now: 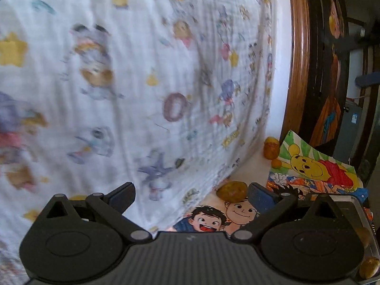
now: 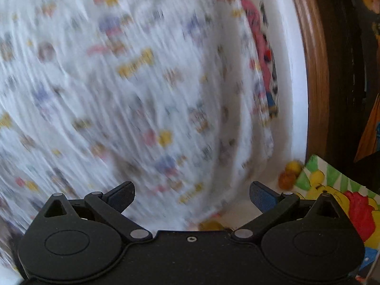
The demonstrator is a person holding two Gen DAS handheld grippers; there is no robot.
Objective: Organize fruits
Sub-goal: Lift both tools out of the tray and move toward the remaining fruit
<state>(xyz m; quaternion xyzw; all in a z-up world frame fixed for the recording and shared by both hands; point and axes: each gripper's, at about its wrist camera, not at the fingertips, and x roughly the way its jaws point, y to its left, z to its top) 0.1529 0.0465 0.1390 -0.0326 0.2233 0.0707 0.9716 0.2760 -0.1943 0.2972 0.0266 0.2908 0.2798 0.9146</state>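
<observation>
In the left wrist view a brownish-yellow fruit (image 1: 232,191) lies on a cartoon-printed surface just ahead of my left gripper (image 1: 191,196), which is open and holds nothing. Farther back right sit a yellow-brown fruit (image 1: 272,147) and a small orange one (image 1: 276,163). Two more yellowish fruits (image 1: 368,266) lie in a clear container at the lower right. My right gripper (image 2: 191,197) is open and empty too. Its blurred view shows a yellow fruit (image 2: 294,165) and an orange fruit (image 2: 287,180) at the right, and another yellow fruit (image 2: 210,226) low between the fingers.
A white cloth printed with cartoon figures (image 1: 142,83) hangs across most of both views. A coloured bear drawing (image 1: 315,166) lies at the right, beside a brown wooden frame (image 1: 298,59). The same cloth (image 2: 118,95) is heavily motion-blurred in the right wrist view.
</observation>
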